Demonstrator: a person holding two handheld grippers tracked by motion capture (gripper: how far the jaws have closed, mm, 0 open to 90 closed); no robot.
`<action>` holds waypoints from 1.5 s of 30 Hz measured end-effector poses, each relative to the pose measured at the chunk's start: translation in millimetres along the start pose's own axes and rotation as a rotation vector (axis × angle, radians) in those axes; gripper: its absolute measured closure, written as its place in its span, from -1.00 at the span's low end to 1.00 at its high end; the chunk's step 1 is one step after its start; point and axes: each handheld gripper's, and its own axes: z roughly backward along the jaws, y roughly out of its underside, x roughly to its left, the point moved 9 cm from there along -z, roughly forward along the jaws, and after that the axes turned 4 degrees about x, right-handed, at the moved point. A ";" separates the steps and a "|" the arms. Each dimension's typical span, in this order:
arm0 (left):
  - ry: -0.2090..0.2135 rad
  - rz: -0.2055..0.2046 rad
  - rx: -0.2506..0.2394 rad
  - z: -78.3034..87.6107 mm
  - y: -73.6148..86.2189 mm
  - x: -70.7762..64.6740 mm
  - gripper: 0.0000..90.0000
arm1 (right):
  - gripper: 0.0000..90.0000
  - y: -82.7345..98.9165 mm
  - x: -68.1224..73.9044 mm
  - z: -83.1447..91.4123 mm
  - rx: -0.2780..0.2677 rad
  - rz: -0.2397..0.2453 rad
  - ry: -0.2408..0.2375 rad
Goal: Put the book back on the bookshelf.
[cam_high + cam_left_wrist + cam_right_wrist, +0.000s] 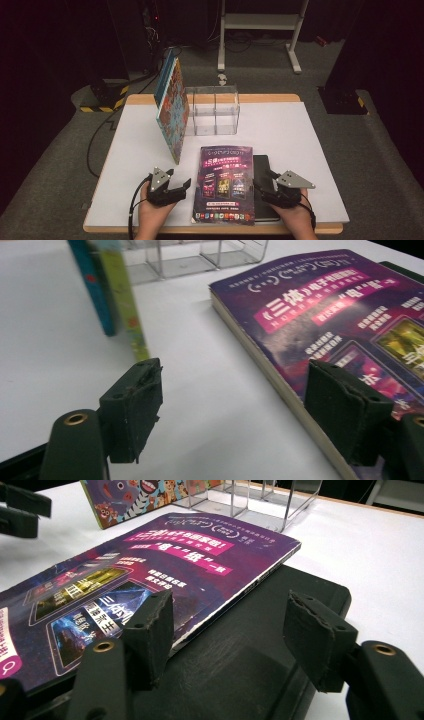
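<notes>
Black notebook (265,187): left part hidden under purple book (225,182); near end covered by right gripper (272,186). Small print on purple book too small to read. Leaning picture books (117,300): tops cut off by upper edge in left gripper view, blurred. Clear plastic rack (260,500) cut off at top in right gripper view.

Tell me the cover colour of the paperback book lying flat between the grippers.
Purple paperback book cover with pink banners; clearest in the right gripper view.

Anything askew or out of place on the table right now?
Yes: the colourful book leans tilted against the clear organizer rather than standing inside it, and the purple book lies skewed, overlapping the black book.
</notes>
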 end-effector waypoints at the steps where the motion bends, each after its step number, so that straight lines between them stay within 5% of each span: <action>1: 0.003 0.002 0.004 -1.6 1.7 -2.1 -0.46 | -0.20 0.1 0.2 -0.1 0.002 -0.003 0.001; 12: 0.076 0.023 0.059 -20.7 12.5 -30.8 -0.43 | -0.22 1.4 -1.2 -2.3 0.011 -0.006 0.016; 19: 0.138 0.086 0.106 -29.5 17.6 -44.7 -0.59 | -0.22 2.5 -1.9 -2.1 0.016 -0.009 0.025; 21: 0.151 0.075 0.146 -30.8 21.7 -46.4 -0.67 | -0.22 2.7 -2.3 -2.5 0.017 -0.013 0.027; 27: 0.154 0.103 0.229 -36.0 29.8 -47.9 -0.87 | -0.22 2.6 0.5 -3.9 0.021 -0.012 0.030; 35: 0.161 0.163 0.244 -39.9 30.8 -51.8 -0.89 | -0.22 1.3 3.8 -3.6 0.017 -0.008 0.025; 45: 0.163 0.166 0.246 -40.7 30.6 -54.4 -0.88 | -0.22 1.0 2.9 -3.1 0.018 -0.007 0.021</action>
